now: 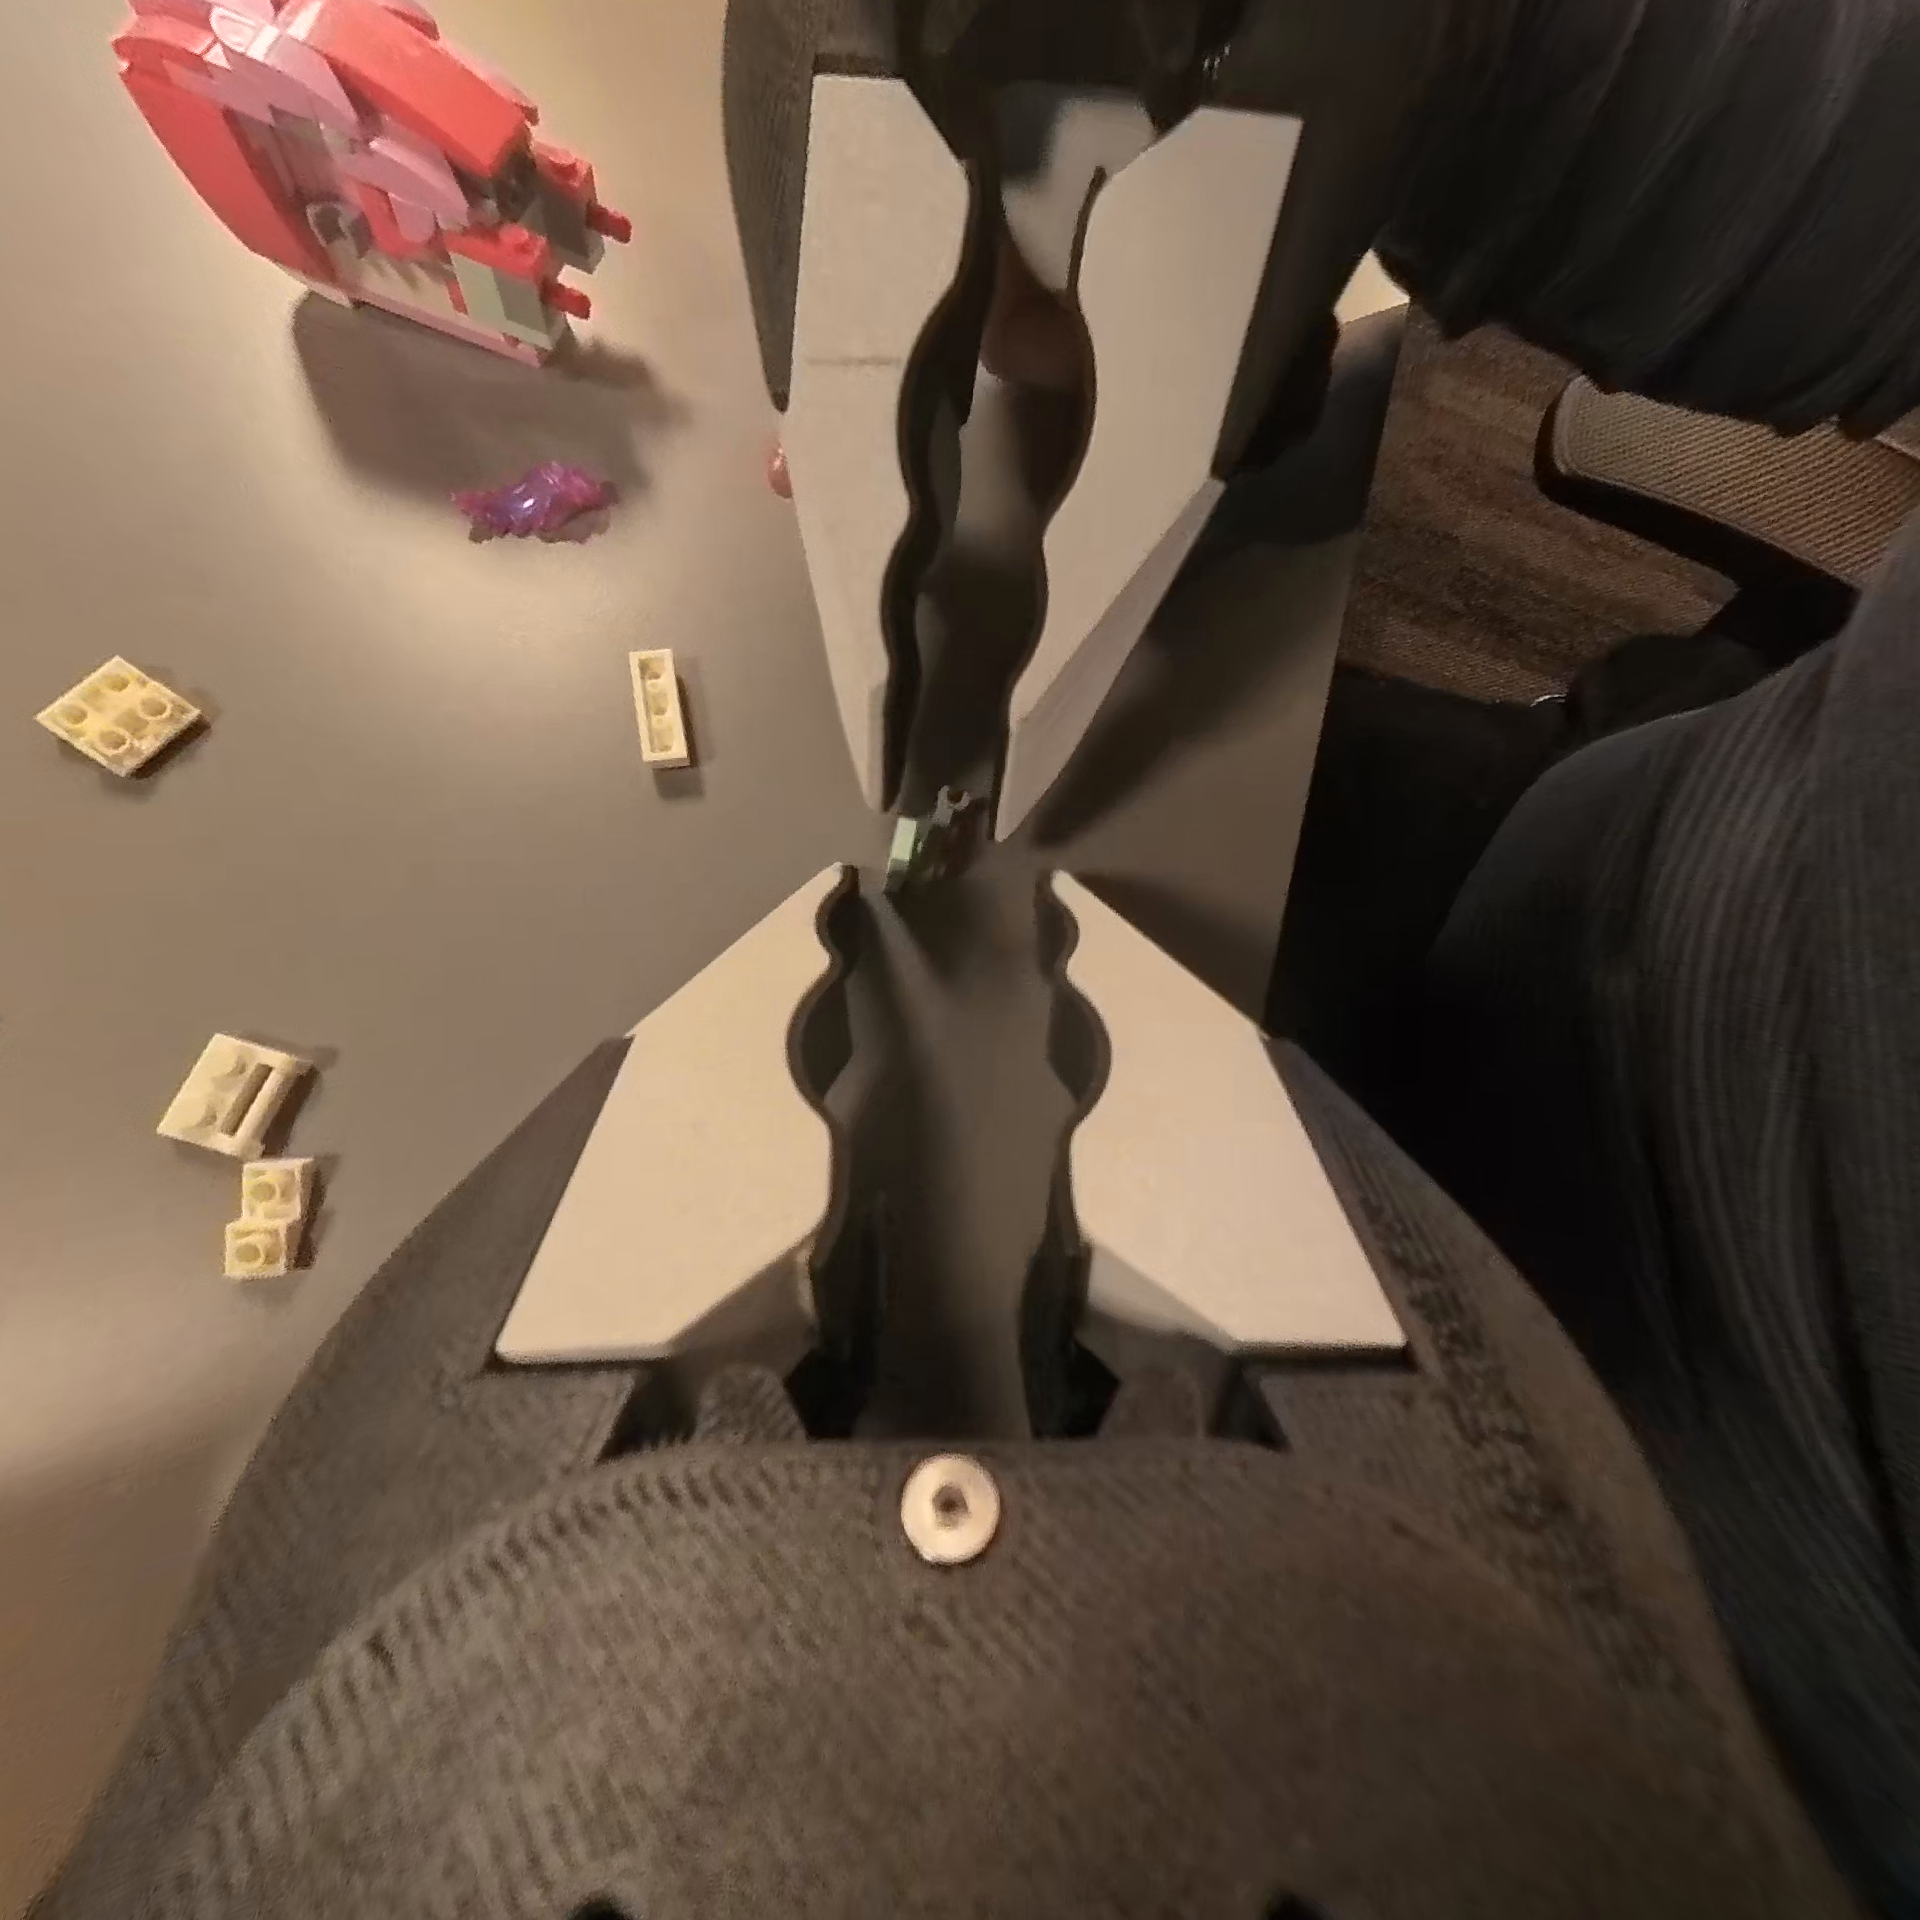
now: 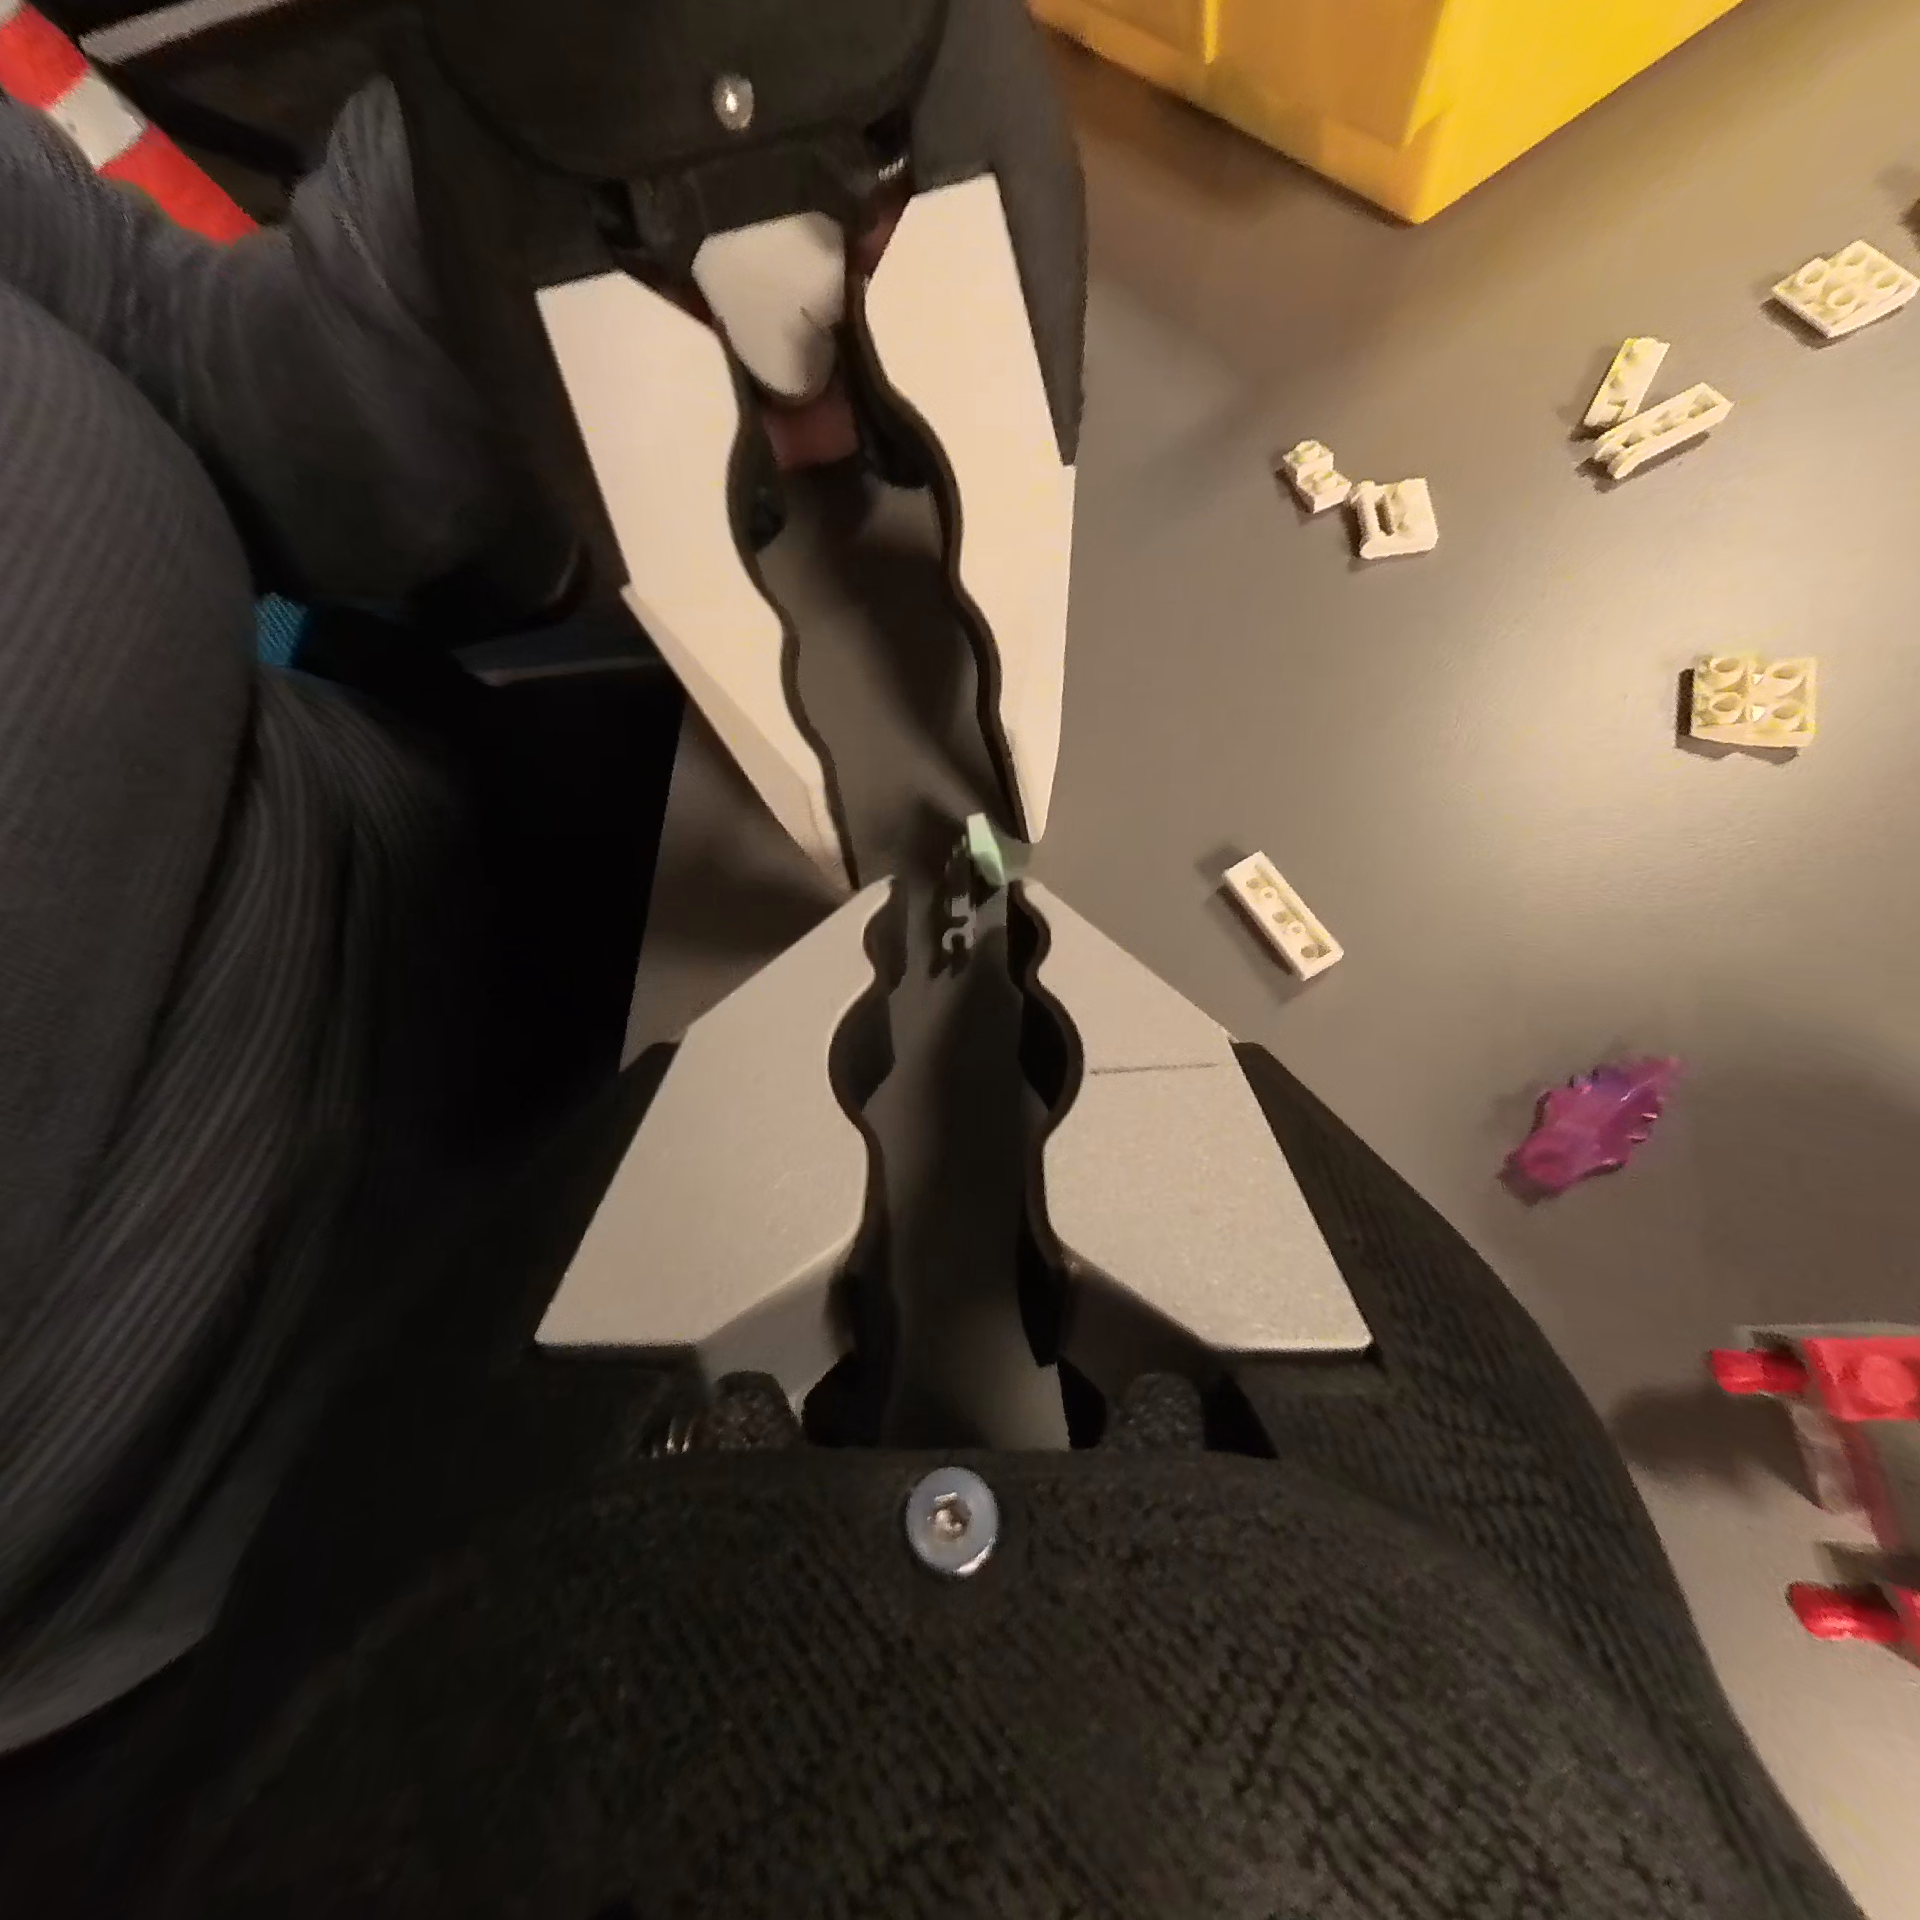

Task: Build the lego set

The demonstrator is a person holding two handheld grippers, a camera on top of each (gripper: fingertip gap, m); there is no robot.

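A grey table fills most of both views. A yellow box sits at its far side. The left gripper and the right gripper meet tip to tip above the table edge.

The left gripper's fingers are spread wide and do not squeeze anything. The right gripper's fingers are only a little apart.

A red and pink brick model stands on the table, well away from the grippers. A see-through purple piece lies near it. Some cream bricks lie about, and the long cream plate is nearest the tips.

A tiny green and dark brick piece sits between the right gripper's fingertips, just beside one left fingertip. It is blurry, so I cannot tell if the right fingers pinch it.
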